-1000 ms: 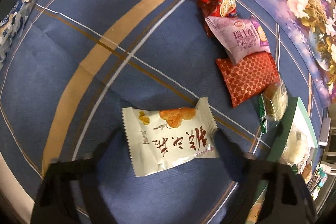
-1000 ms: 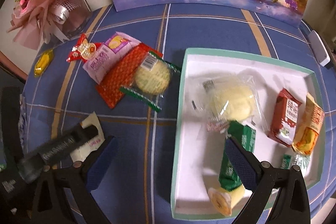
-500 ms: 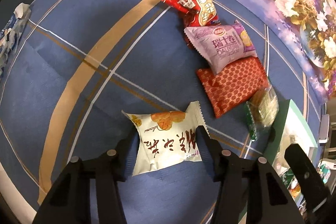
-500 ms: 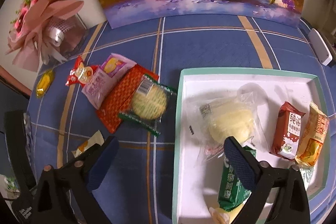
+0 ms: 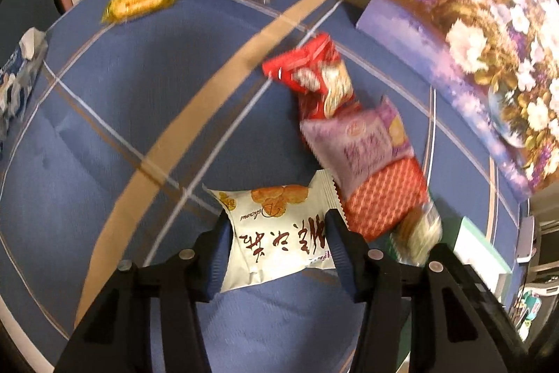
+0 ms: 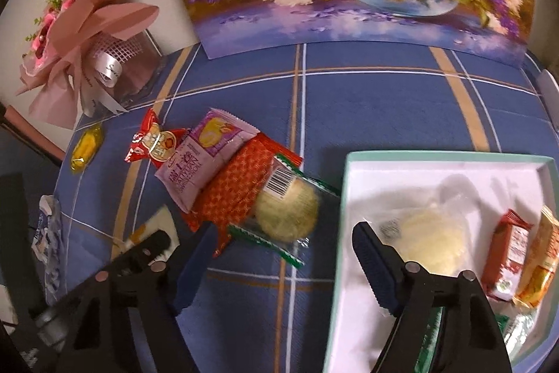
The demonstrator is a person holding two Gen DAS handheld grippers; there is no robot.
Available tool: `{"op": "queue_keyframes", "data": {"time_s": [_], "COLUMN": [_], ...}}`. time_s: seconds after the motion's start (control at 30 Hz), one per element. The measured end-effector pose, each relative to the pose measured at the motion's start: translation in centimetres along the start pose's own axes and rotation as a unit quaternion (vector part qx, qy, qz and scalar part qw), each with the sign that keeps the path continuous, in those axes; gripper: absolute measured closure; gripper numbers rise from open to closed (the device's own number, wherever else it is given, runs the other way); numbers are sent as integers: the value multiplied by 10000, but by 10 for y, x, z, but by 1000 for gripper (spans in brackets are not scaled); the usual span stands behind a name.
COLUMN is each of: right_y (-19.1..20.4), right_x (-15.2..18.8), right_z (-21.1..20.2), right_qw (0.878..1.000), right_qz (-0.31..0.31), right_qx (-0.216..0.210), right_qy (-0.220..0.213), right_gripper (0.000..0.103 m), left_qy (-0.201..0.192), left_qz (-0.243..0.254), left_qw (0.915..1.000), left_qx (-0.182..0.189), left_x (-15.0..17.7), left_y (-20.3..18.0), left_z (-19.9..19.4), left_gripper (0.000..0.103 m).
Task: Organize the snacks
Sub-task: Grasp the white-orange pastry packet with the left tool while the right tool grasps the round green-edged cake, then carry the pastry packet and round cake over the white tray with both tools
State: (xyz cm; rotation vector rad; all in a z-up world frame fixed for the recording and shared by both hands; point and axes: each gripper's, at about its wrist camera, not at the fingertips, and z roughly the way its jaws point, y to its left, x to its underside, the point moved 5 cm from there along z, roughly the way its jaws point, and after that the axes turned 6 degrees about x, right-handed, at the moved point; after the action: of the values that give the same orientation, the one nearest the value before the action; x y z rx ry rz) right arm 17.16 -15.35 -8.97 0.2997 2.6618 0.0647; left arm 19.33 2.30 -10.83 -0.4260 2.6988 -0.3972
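Fingers [image 5: 223, 254] of left gripper [image 5: 277, 245] clamped on white snack packet [image 5: 279, 229], near centre of counter [image 5: 122, 114]. Right gripper [image 6: 279, 254] spread apart, empty, over tray [image 6: 353, 198] edge. Advised: firm grip, lift clear of red packet [image 5: 382, 201], carry right to tray.

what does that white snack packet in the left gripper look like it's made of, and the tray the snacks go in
White snack packet: seemingly thin plastic film with a soft sheen; crimped, zigzag-cut end seals and creases show. Tray: probably matte cardboard, white inside, mint-green walls, with crisp straight edges; rigid plastic can't be excluded.
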Motion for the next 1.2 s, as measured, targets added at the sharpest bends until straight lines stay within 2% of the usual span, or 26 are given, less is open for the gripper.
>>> {"op": "queue_keyframes", "data": {"time_s": [0.03,0.23,0.37,0.47,0.67,0.73,0.8,1.03,1.2], "right_y": [1,6,8,9,18,18,15,16,10], "right_x": [-1,-4,-6,-9,-15,-12,-9,-10,-7], "right_z": [4,25,33,37,45,49,57,54,36], "right_qw": [10000,9999,9999,9999,9992,9988,9994,9994,9998], "right_qz": [7,-22,-54,-74,-229,-266,-148,-199,-127], "right_qx": [6,44,84,135,328,417,267,232,106], "right_qy": [4,94,85,47,-45,4,161,133,71], "right_gripper": [30,31,32,32,32,49,50,50,50], "left_qy": [-71,-352,-402,-418,-444,-439,-428,-382,-442], "left_qz": [27,220,271,334,402,402,393,412,491], "left_qw": [10000,9991,9988,9986,9982,9982,9983,9984,9978], "left_qx": [-10,-8,27,30,10,-2,1,-19,1], "left_x": [-4,-22,-17,-7,-8,-9,-9,-9,-10], "left_y": [0,-1,-14,-10,-16,-17,-18,-23,-32], "left_z": [-2,-4,5,-8,-5,-4,-4,-2,-8], "left_gripper": [49,49,49,49,49,49,49,49,49]}}
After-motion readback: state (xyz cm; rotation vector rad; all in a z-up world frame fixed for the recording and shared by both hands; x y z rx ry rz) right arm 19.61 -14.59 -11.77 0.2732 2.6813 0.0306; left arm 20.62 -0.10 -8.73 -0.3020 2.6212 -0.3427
